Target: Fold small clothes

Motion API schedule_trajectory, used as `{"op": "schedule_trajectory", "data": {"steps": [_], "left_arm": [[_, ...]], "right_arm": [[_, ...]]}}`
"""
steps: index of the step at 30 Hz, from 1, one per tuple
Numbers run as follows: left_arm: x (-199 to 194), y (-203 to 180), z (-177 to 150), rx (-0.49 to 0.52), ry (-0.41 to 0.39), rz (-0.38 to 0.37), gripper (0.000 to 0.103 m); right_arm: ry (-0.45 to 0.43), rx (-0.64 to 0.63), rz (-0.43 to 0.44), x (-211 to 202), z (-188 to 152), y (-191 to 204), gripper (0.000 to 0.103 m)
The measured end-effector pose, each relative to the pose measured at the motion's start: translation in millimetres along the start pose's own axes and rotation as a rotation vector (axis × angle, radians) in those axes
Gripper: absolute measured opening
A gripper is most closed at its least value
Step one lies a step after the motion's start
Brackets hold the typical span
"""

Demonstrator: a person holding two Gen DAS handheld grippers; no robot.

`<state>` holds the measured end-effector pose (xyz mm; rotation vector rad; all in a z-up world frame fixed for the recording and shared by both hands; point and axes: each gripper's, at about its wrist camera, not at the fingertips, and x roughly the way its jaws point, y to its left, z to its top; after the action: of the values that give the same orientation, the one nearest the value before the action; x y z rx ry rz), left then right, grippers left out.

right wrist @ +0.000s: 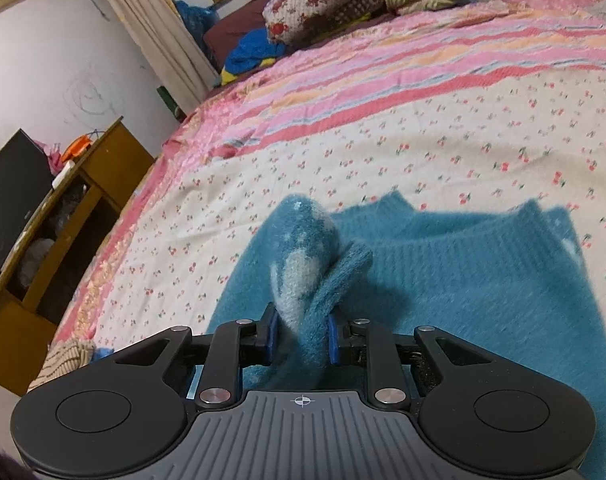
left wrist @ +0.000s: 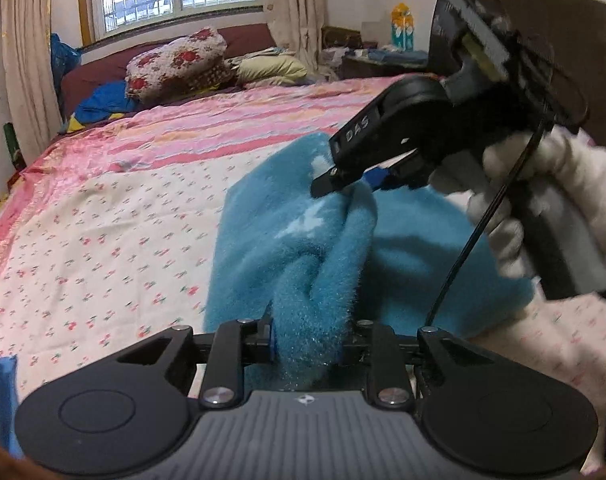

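White letters "DAS" printed on the black finger of the right gripper [left wrist: 355,178], seen from the left wrist camera. No other legible text, label or number in either view.

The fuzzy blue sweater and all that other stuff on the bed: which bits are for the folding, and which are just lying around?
For the folding:
- fuzzy blue knitted sweater
- left gripper pinching it
- right gripper pinching it

Just lying about:
- flowery red-and-white pillow
- crumpled blue-and-yellow cloth
- pale yellow cushion
- brown wooden cabinet
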<state>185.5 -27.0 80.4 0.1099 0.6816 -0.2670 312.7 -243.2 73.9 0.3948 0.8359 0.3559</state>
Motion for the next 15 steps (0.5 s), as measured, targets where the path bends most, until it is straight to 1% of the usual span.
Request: {"op": "schedule_trajectory", "data": {"steps": [4,8,12,15], "left_arm": [[-1,-16,13,-0.015,-0.025,-0.059,0.029],[5,-40,27,-0.009,-0.042,-0.13,0.029],[21,-62,35,-0.012,-0.04,-0.202,0.029],[35,-78,38,-0.018,-0.025,-0.237,0.029]], "right_arm": [[-0.027,-0.006,-0.016,-14,8,-11,0.022],[-0.054,-0.019,-0.042,-31,16,-28,0.022],[-0.064,-0.027,-0.089,-44,22,-52,0.022],[-0.058,-0.026,-0.123,-47,24,-71,0.022]]}}
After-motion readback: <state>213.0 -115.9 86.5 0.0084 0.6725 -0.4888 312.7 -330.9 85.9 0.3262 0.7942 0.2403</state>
